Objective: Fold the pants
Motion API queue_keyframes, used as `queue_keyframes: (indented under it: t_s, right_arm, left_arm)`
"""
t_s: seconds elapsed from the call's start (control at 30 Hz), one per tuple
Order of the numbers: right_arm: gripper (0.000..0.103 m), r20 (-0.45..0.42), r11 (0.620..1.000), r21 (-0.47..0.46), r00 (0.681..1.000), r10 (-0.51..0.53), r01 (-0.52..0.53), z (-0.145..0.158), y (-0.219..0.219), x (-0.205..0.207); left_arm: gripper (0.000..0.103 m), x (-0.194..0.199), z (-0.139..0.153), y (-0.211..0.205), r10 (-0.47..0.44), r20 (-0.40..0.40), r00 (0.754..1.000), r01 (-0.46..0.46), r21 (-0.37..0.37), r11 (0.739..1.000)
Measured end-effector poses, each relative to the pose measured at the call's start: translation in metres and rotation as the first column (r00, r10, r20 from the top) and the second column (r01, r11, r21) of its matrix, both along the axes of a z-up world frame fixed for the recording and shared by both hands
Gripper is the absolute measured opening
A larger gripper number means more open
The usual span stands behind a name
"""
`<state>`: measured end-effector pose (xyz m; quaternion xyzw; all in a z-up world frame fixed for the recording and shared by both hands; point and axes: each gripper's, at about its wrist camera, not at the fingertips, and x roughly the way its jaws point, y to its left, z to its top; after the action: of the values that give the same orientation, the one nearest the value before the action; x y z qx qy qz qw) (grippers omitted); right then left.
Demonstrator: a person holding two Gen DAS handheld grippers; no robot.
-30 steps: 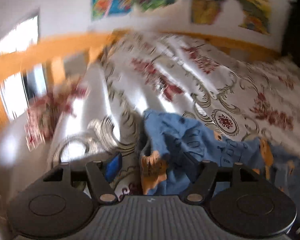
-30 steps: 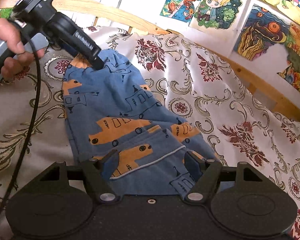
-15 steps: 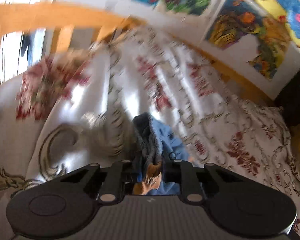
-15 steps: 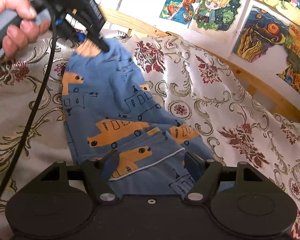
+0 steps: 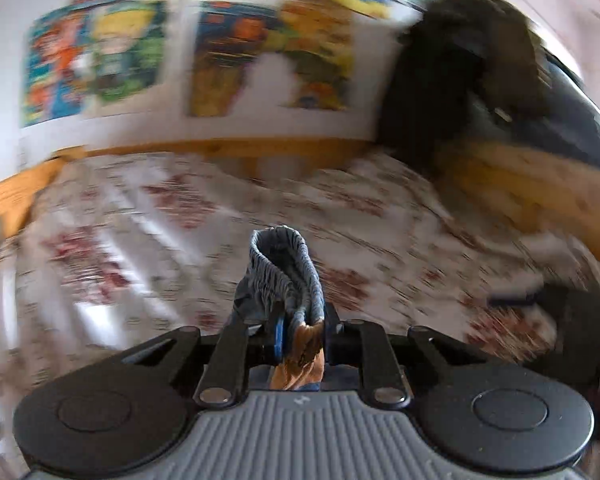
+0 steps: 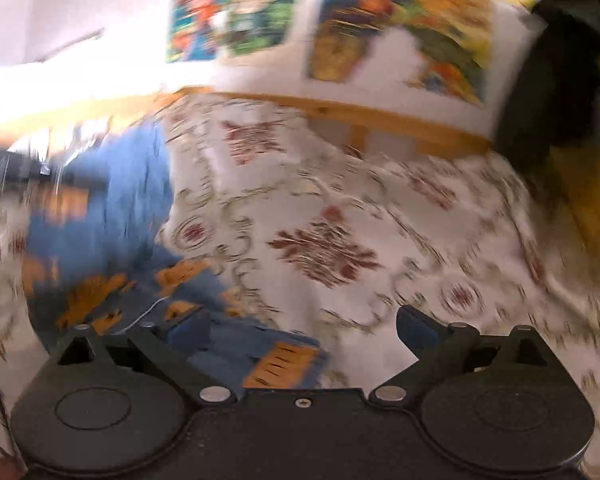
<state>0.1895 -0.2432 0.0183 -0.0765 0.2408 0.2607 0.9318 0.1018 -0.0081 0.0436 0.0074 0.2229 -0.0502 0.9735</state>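
Left hand-held gripper (image 5: 300,330) was clamped on the gathered waistband of the pants (image 5: 286,276); the elastic edge stood up in a loop between the closed jaws, with an orange patch of the print hanging just below them. Right hand-held gripper (image 6: 302,326) was wide open and held nothing. In the right wrist view the rest of the pants (image 6: 100,216), blue with orange figures, lay on the patterned bed cover (image 6: 324,248), to the left of and partly under the open jaws. Both views were heavily blurred, so we could not tell how flat the legs lay or where the hems were.

We judged the step in hand to be carrying the waistband over for a fold, with the right side free to pin or take a second corner.

Notes for doing it well:
- Keep the left grip firm; the bunched elastic looked thick and could slip out.
- Bring the right jaws down on a fabric edge only, clear of the bed cover beneath, or the cover lifts with it.
- Lay the fold low and slow so that the legs line up without creases.
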Motion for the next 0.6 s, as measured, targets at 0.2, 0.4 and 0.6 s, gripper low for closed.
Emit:
queue_keyframes:
  t_s: [0.2, 0.4, 0.6]
  right_arm:
    - [0.102, -0.262, 0.948, 0.313, 0.965, 0.018, 0.067, -0.009, -0.059, 0.030]
    - [0.086, -0.458, 0.890, 0.440, 0.883, 0.104, 0.123, -0.050, -0.059, 0.056]
    - [0.074, -0.513, 0.881, 0.451, 0.849, 0.128, 0.140, -0.064, -0.055, 0.069]
  left_arm:
    - [0.020, 0.012, -0.054, -0.091, -0.211, -0.105, 0.972, 0.228, 0.194, 0.954]
    - [0.022, 0.022, -0.106, -0.152, -0.287, -0.193, 0.938, 0.341, 0.381, 0.859]
    - [0.043, 0.019, -0.110, -0.153, -0.317, -0.219, 0.923, 0.379, 0.360, 0.853]
